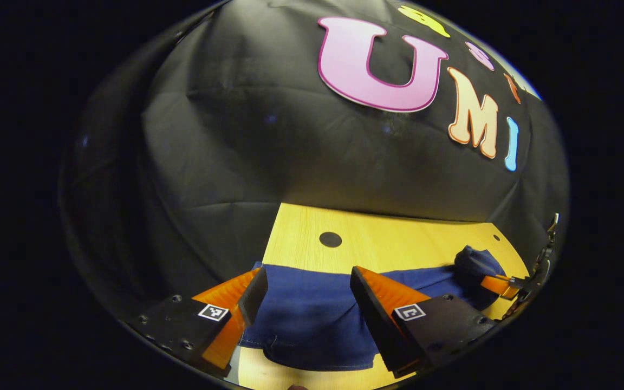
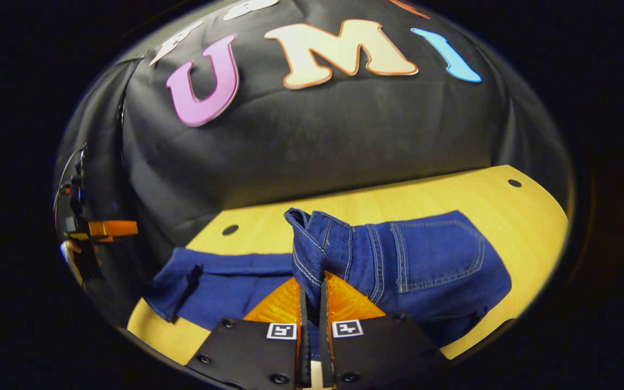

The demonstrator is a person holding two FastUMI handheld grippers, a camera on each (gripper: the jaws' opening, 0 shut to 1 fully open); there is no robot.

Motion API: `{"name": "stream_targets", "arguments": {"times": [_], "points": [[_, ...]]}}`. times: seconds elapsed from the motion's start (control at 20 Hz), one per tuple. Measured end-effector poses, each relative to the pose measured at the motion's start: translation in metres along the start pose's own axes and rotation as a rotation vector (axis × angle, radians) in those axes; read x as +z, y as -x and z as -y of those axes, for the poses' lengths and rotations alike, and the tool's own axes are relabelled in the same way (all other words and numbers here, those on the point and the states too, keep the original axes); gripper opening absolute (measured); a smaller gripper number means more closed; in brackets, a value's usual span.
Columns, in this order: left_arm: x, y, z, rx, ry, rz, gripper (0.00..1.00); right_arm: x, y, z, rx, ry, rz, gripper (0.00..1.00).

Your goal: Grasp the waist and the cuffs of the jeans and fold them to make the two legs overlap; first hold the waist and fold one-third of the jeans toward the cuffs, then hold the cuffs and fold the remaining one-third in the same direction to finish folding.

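Dark blue jeans (image 2: 431, 260) lie along the yellow table (image 2: 528, 216), back pocket up. My right gripper (image 2: 312, 290) is shut on a fold of the waist, which stands lifted above its fingertips. The legs (image 2: 225, 287) stretch away to the left and their cuff end is rumpled. In the left gripper view the cuff end of the jeans (image 1: 306, 319) lies flat below my left gripper (image 1: 309, 292), which is open with the cloth showing between its fingers. Far right in that view, the right gripper (image 1: 499, 284) holds the raised waist (image 1: 474, 262). The left gripper (image 2: 109, 228) appears at the far left.
The table (image 1: 398, 244) has round holes (image 1: 330, 239) near its back edge, with another hole (image 2: 514, 183) at the far right corner. The black cloth wall rises directly behind the table. Bare wood lies behind the jeans.
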State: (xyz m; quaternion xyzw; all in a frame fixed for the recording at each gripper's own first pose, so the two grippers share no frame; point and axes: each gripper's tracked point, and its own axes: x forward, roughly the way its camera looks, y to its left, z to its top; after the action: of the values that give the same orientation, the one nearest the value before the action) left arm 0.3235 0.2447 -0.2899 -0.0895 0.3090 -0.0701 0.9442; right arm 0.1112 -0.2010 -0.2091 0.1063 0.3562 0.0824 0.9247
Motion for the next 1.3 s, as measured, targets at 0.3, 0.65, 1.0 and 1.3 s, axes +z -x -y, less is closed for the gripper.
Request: {"name": "stream_targets", "arguments": {"times": [0.3,0.65,1.0,1.3], "points": [[-0.058,-0.014,-0.021,-0.031,0.026,-0.133,0.95,0.074,0.031,-0.025,0.045,-0.007,0.023,0.97],[-0.133,-0.026,-0.039,0.007,0.031,-0.278,0.96,0.055,0.038,-0.003,-0.002,-0.003,0.068,0.98],[-0.144,-0.029,-0.045,0.057,-0.103,-0.253,0.84,0.056,0.042,0.007,-0.021,-0.032,0.079,0.98],[-0.132,-0.028,-0.034,0.003,-0.013,-0.206,0.02,0.057,0.045,0.015,-0.023,-0.035,0.076,0.98]]}}
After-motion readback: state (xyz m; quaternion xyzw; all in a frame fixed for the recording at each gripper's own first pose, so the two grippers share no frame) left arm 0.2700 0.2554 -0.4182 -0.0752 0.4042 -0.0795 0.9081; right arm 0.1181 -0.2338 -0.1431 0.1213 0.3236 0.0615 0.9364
